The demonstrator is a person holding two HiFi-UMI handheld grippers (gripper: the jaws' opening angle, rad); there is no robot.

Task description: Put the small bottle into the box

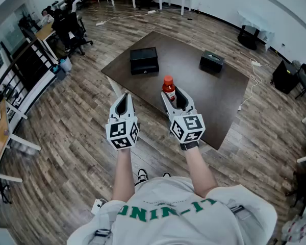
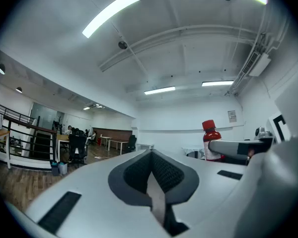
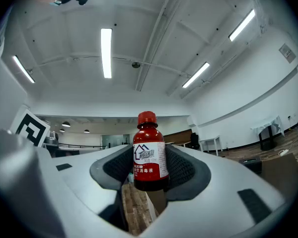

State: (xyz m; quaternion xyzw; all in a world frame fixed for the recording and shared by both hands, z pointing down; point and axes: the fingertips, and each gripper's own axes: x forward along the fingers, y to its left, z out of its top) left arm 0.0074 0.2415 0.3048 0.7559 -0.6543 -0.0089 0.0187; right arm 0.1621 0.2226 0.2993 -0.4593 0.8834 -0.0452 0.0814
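Halfway-ish. Got the bottle [image 1: 168,87] gripped in the right tool [image 1: 173,94], up in the air by the worktop's [image 1: 219,101] near edge. Holding the left tool [image 1: 124,98] pinched shut, empty. Still to do: carry over to the black box [image 1: 144,60] further back and drop in.

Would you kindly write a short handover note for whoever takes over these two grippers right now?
Left gripper: shut, empty, held beside the right one.
Right gripper: shut on the small bottle, which is upright and off the table.
Boxes: two black ones on the table, a larger box and a smaller box. Both appear closed.
Done: bottle picked up.
Left: carry it to the box, put it inside, release.
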